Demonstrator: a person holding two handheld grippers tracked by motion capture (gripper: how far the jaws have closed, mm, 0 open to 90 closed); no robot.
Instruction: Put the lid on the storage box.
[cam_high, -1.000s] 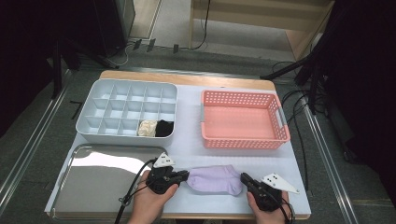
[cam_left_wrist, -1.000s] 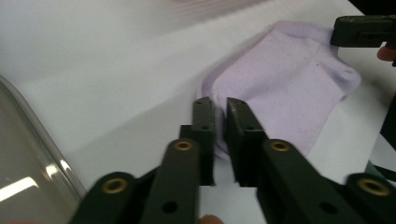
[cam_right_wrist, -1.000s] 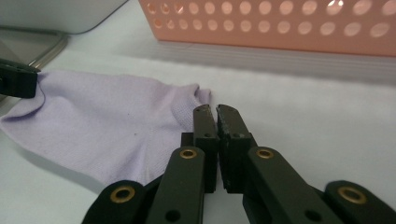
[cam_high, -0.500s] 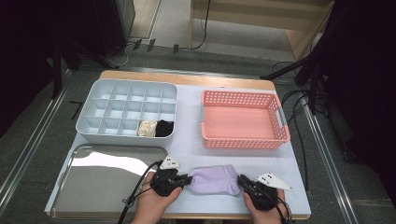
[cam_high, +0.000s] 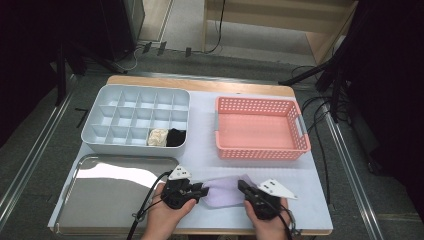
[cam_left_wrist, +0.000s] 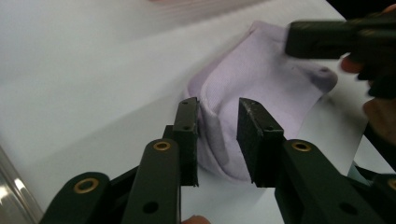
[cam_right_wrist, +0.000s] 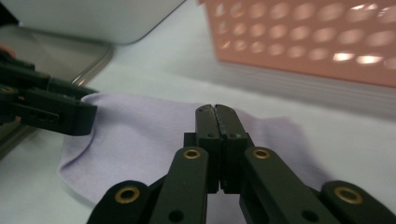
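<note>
High view: lilac sock (cam_high: 226, 192) lies crosswise (left tool (cam_high: 204, 190) parted, right tool (cam_high: 242, 186) closed).

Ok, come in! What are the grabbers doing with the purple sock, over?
Left gripper jaws just opening, straddling the sock's folded edge. Right gripper shut over the sock; grip unclear. Nothing in the way.

A pale lilac sock (cam_high: 227, 192) of plain knit is seen on a white table surface (cam_high: 202, 150). The left gripper (cam_left_wrist: 217, 135) and right gripper (cam_right_wrist: 217, 121) are both black, with brass-coloured rivets at the joints. A salmon-pink basket (cam_high: 260, 150) is patterned with rows of small holes. The compartment organiser (cam_high: 95, 132) is coloured light grey-blue; in it a cream rolled sock (cam_high: 158, 137) and a black rolled sock (cam_high: 175, 137) are shown. The metal tray (cam_high: 75, 210) is silver and mirror-bright.
</note>
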